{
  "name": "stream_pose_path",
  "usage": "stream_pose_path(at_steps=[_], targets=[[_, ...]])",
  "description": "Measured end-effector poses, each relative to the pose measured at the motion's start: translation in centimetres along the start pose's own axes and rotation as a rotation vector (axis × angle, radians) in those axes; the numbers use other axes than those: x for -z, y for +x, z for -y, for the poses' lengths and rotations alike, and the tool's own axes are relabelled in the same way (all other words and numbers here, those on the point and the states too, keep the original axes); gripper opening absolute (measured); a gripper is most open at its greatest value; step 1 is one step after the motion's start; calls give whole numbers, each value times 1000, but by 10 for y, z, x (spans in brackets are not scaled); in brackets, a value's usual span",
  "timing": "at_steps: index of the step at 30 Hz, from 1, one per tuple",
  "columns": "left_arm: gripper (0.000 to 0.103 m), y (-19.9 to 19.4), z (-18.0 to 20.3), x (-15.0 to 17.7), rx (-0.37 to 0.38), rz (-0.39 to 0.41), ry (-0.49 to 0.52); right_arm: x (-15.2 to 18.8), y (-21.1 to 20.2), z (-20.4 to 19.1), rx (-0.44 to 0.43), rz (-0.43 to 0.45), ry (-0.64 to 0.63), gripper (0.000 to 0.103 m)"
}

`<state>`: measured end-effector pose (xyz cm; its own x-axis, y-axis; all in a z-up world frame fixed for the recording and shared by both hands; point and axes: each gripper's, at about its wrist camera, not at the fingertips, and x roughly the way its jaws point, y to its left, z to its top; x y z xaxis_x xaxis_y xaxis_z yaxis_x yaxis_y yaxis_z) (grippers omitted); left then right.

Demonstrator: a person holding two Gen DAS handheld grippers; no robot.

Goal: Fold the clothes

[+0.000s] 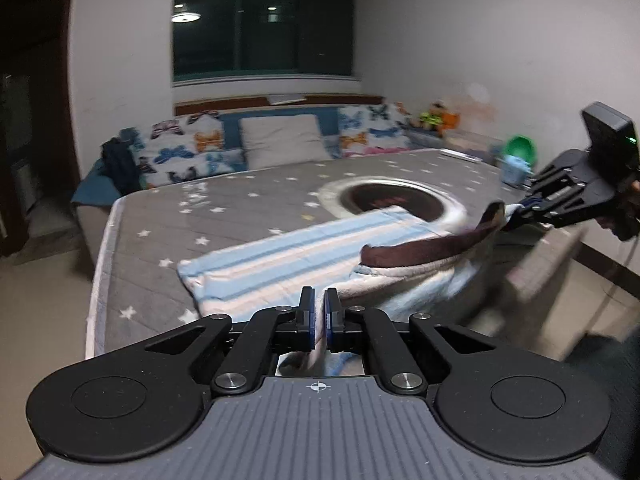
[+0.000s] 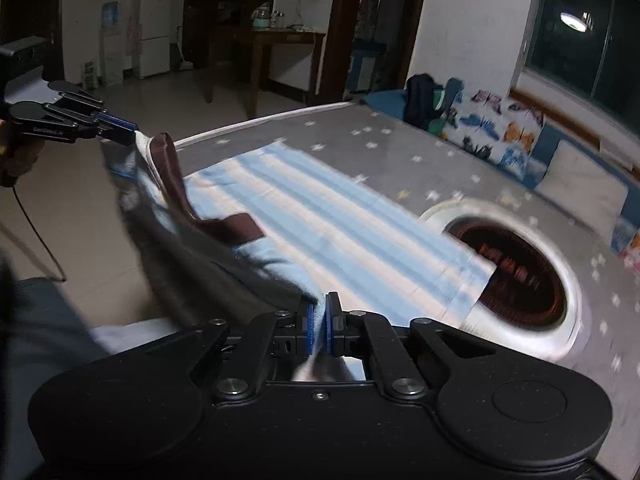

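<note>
A blue-and-white striped garment (image 1: pixel 296 264) with a dark brown collar band (image 1: pixel 432 246) lies partly spread on the grey star-patterned bed (image 1: pixel 168 216). My left gripper (image 1: pixel 319 300) is shut on its near edge. My right gripper (image 1: pixel 520 208) is shut on the collar end and lifts it above the bed's right edge. In the right wrist view the striped garment (image 2: pixel 340 220) stretches away from my right gripper (image 2: pixel 319 306), and the left gripper (image 2: pixel 130 128) holds the far corner by the brown band (image 2: pixel 172 176).
A round white and dark red item (image 1: pixel 392 200) lies on the bed beyond the garment, also in the right wrist view (image 2: pixel 520 272). Butterfly-print bedding (image 1: pixel 180 152) and a pillow (image 1: pixel 284 140) sit at the headboard. Green and blue containers (image 1: pixel 518 160) stand at the right.
</note>
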<state>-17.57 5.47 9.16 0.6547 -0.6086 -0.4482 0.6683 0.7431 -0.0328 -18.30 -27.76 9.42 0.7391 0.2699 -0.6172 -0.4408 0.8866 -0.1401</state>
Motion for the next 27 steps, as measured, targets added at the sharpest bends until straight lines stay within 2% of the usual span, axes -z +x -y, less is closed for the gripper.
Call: stream_pose_path(at_steps=[9, 14, 19, 21, 24, 26, 27], targets=[[5, 92, -48, -47, -92, 23, -31, -47, 96, 69, 44, -15, 32, 6], [5, 153, -71, -60, -138, -11, -56, -53, 142, 97, 62, -49, 73, 6], [5, 199, -87, -54, -168, -64, -89, -45, 182, 118, 72, -89, 142, 8], [5, 211, -92, -50, -180, -81, -106, -39, 191, 122, 74, -95, 167, 12], [6, 223, -99, -45, -194, -121, -126, -29, 200, 128, 93, -91, 206, 24], [10, 225, -99, -44, -208, -128, -121, -25, 201, 134, 103, -81, 232, 37], [12, 226, -99, -44, -212, -127, -119, -25, 199, 135, 109, -74, 236, 40]])
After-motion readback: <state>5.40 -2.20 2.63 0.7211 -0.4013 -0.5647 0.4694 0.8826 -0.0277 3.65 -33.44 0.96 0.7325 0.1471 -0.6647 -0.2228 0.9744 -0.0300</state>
